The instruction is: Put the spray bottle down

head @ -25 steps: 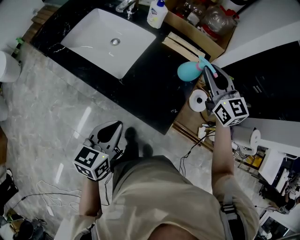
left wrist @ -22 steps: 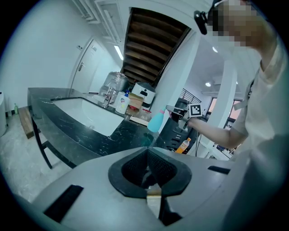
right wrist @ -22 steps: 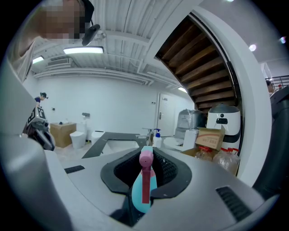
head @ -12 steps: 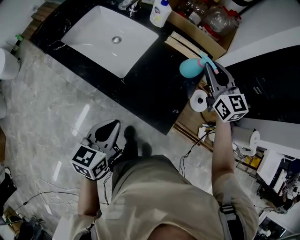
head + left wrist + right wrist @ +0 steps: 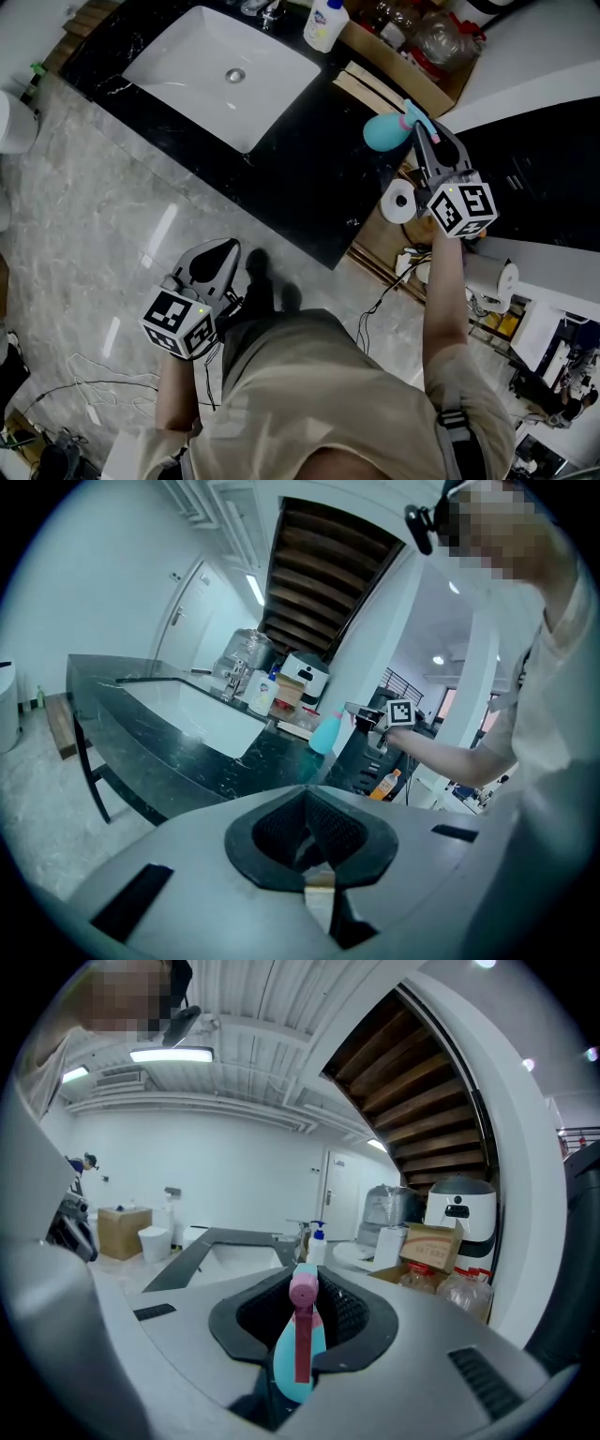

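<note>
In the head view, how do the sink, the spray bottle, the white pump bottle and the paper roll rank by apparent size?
Largest to smallest:
1. the sink
2. the spray bottle, though it is held up nearer the camera
3. the white pump bottle and the paper roll look alike; unranked

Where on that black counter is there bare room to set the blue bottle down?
The dark counter between the white sink and the counter's right edge lies bare, just beside the spray bottle in the right gripper. The back is crowded: soap bottle, cardboard box of bottles.
</note>
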The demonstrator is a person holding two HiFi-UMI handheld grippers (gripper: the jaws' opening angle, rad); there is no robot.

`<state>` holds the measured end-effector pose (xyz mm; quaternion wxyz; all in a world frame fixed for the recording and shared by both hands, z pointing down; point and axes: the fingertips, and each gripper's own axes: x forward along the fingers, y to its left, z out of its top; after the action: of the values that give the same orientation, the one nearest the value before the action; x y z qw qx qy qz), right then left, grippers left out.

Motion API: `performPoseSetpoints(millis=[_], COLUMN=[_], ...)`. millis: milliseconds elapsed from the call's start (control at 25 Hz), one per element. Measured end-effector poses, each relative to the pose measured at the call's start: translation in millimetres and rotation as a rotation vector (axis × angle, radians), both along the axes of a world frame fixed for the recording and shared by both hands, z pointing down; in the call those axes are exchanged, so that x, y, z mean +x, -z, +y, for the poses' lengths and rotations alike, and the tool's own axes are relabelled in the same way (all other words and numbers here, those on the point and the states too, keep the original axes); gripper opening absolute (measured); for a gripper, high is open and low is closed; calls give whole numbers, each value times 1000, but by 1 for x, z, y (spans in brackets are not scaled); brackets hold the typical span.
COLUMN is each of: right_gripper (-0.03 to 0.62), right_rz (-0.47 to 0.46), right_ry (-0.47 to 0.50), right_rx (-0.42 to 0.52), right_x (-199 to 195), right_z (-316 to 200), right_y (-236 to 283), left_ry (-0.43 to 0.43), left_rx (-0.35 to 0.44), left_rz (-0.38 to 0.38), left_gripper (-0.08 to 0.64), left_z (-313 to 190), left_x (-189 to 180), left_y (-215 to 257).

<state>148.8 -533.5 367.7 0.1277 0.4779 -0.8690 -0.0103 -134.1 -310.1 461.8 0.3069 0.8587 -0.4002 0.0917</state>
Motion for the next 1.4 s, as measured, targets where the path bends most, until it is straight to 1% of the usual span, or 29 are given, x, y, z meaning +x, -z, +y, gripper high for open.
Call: performPoseSetpoints(millis=[240,520,920,1400], right_gripper=[74,74,74,74], right_rz=[-13,-73,-97,-140], right_ry=[-11,-29,10,37], right_rx=[-10,-13,11,21], right_x=[4,11,3,4], right_z=[-4,-12,-18,-22], right_y=[-4,-7,-7,-7], left_ry=[-5,-8,-8,-4], left_rx=[4,5,5,9], left_rz=[-10,-21,-26,-38], left_gripper=[11,11,11,11], left_z=[-2,-1,-1,0], left_x=[1,2,3,4], left_y=[0,-1,-2,-1])
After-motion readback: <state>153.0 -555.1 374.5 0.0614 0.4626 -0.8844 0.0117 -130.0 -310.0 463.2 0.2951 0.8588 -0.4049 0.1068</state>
